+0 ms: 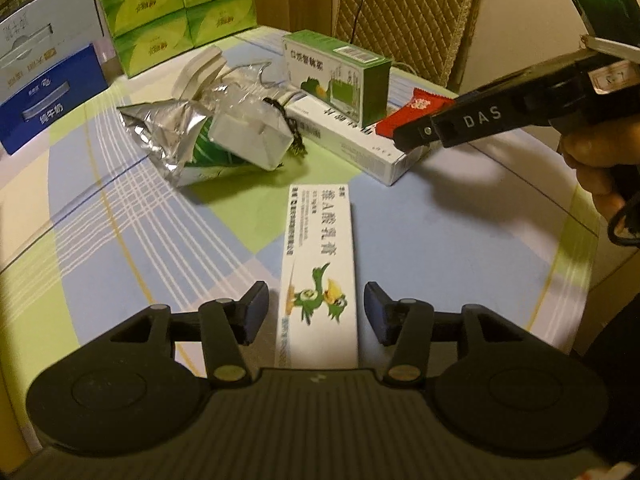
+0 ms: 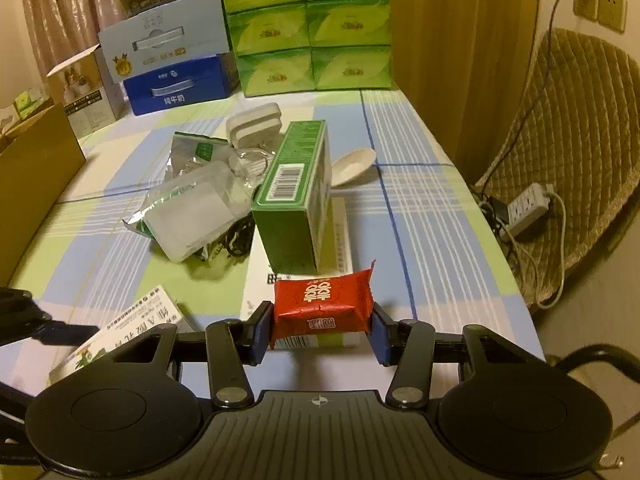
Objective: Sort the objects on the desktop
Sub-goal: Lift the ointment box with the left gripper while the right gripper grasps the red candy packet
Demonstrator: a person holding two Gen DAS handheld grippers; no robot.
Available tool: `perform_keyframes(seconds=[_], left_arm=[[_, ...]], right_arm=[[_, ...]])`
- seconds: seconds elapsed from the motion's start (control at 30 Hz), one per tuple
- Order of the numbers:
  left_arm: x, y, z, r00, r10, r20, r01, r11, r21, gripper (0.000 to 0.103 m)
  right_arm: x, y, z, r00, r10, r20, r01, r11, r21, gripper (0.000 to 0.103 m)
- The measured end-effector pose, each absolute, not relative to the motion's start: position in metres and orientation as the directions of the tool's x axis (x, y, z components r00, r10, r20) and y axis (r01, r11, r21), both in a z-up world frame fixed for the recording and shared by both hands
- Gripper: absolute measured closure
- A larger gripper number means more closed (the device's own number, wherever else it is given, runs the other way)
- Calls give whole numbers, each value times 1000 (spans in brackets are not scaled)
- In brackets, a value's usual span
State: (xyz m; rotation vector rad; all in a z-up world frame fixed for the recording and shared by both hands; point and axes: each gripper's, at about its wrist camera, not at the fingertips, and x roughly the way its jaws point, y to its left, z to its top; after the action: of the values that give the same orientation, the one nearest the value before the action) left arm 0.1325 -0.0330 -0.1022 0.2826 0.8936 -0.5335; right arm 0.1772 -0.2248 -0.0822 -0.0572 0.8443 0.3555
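My left gripper [image 1: 316, 312] is open, its fingers either side of a white ointment box [image 1: 318, 276] with a green bird that lies flat on the tablecloth. My right gripper [image 2: 322, 330] is shut on a red candy packet [image 2: 324, 306], held just above a long white box [image 2: 296, 280]. In the left wrist view the right gripper [image 1: 416, 136] and the red packet [image 1: 416, 110] are at the upper right over the long white box [image 1: 360, 148]. A green medicine box [image 2: 298, 196] stands on the long white box; it also shows in the left wrist view [image 1: 340, 74].
A silver foil bag [image 1: 172, 144], a clear plastic case [image 1: 248, 136] and a black cord lie mid-table. A white spoon [image 2: 352, 164] lies beyond the green box. Green tissue packs [image 2: 308, 24], blue milk cartons [image 2: 176, 88] and a cardboard box [image 2: 36, 172] line the back and left.
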Motion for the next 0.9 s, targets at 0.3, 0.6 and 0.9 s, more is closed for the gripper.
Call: perform_keyframes(seconds=[0.3,0.6,0.9], left_arm=[[130,-41,-106,518,-326,-791,568,822,33,57],[131,-39,-105,531,-326,-782,554,832,30,70],[129,-42,-106,541,-318,-779,555,831,46,70]], right_arm=[[148,-249,-86,570,284,-771,-347,934,88,56],[131,-238,-102,612,228,-757,-393,919,-41,26],[137,-233,-108,631,190,-752,-378,922,-84,30]])
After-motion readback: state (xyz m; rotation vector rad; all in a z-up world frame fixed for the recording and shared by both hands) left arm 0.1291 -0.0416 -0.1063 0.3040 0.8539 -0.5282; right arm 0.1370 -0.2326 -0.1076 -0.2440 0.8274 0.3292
